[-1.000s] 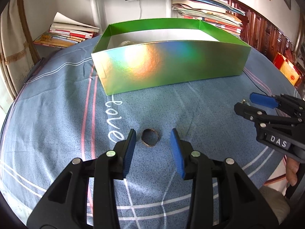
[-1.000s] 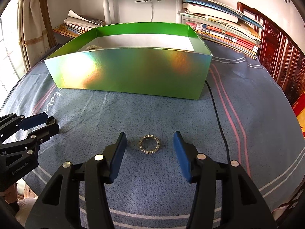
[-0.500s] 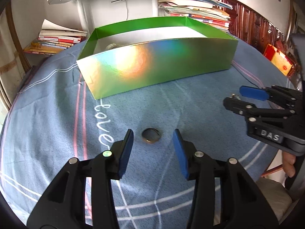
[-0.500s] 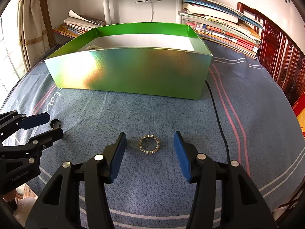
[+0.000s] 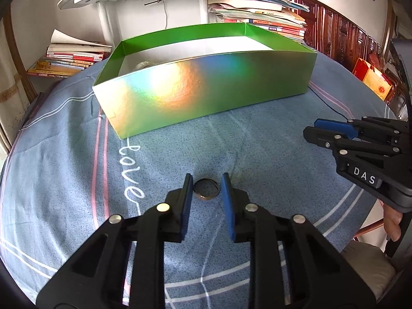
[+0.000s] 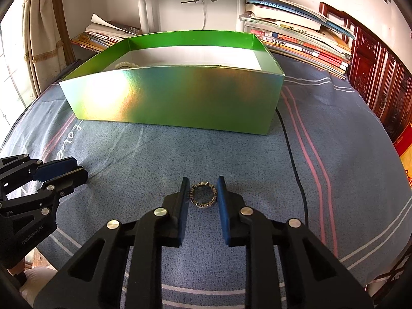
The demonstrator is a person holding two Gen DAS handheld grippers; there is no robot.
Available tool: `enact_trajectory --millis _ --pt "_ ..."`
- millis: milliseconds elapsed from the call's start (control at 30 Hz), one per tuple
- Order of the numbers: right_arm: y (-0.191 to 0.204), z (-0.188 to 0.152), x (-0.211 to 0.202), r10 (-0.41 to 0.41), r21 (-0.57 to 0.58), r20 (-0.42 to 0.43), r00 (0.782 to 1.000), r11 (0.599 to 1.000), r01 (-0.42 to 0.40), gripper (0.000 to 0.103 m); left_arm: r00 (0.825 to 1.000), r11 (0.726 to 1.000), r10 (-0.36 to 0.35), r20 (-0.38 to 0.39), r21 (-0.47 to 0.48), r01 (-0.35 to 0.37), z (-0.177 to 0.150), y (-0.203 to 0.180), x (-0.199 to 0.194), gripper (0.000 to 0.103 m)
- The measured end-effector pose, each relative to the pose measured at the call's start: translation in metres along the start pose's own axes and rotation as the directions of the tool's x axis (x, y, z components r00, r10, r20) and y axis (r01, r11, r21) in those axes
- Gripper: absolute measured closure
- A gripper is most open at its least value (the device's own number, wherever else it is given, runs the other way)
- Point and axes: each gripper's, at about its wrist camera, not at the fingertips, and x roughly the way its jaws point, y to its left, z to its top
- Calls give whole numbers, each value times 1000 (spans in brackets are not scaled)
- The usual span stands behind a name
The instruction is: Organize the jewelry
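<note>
A plain gold ring [image 5: 206,196] lies on the blue cloth between the blue pads of my left gripper [image 5: 206,189], which has closed onto its sides. A beaded silver bracelet ring [image 6: 203,204] lies between the pads of my right gripper [image 6: 203,189], which is closed against it. Both pieces rest on the cloth. The shiny green box [image 5: 206,97] stands behind them, open on top, with a pale piece of jewelry [image 6: 126,65] inside at its left. The box also shows in the right wrist view [image 6: 180,100].
The round table wears a blue cloth [image 5: 64,167] with pink and white stripes. A black cable [image 6: 293,154] runs from the box's right corner toward the front. Stacks of books [image 6: 301,38] and a white stand [image 6: 144,13] are behind the table.
Both grippers have closed from wide open onto their pieces: the left onto the gold ring, the right onto the beaded bracelet ring. The left gripper has also shifted slightly.
</note>
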Motion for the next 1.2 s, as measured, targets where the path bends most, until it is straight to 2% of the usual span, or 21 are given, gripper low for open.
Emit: enact_trajectory --millis 333,567,733,900,1033,1133,1200 --pt "-1 2 -1 -3 15 -21 1000 1000 3 81 998 998 55 -15 -40 -55 3 9 1 82" --pt "-3 3 0 -29 29 -24 999 999 29 81 991 985 135 -24 -103 -136 5 22 1 82" --pt "-2 10 -7 -24 33 -6 1000 999 24 81 991 981 134 -22 -135 -136 8 28 -2 82" --pt "-3 46 -39 4 31 108 994 1000 -7 81 989 981 136 66 -147 -125 36 35 -25 82" --pt "-11 89 -51 12 56 193 981 998 -23 81 982 981 127 138 -161 -105 76 43 -39 82" --pt "-19 126 -36 40 82 191 981 995 -56 81 979 980 117 166 -182 -86 110 50 -36 82" --pt "-23 145 -19 23 96 169 985 995 -39 81 981 977 113 160 -197 -80 132 54 -26 82"
